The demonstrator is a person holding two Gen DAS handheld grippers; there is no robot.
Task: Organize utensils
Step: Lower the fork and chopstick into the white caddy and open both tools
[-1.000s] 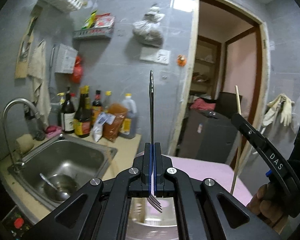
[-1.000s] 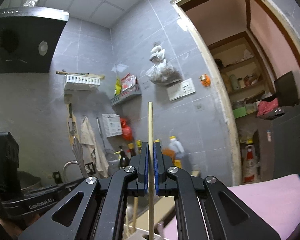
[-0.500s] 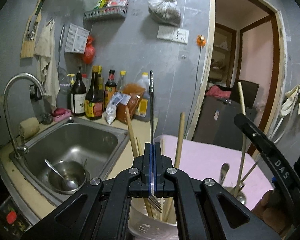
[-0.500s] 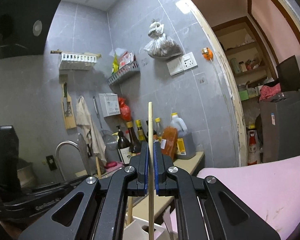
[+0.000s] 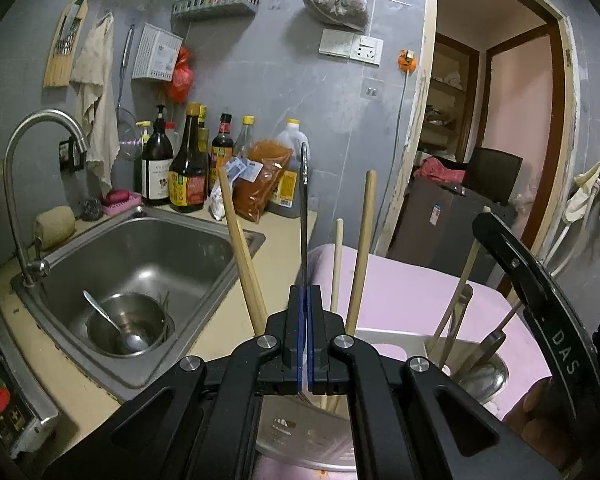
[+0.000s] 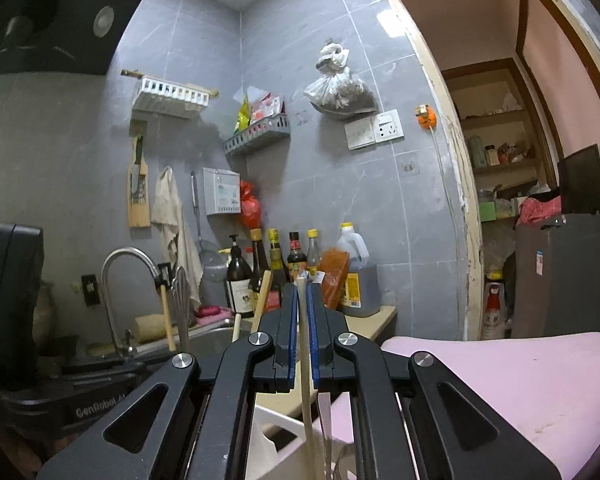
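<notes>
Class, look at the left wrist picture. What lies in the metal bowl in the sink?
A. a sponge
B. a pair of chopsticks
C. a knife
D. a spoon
D: a spoon rests in the metal bowl inside the sink, its handle leaning up over the bowl's rim.

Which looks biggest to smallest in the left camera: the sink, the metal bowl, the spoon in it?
1. sink
2. metal bowl, sitting inside the sink
3. spoon, resting in the bowl

All sit together, so nearness hardly skews this.
</notes>
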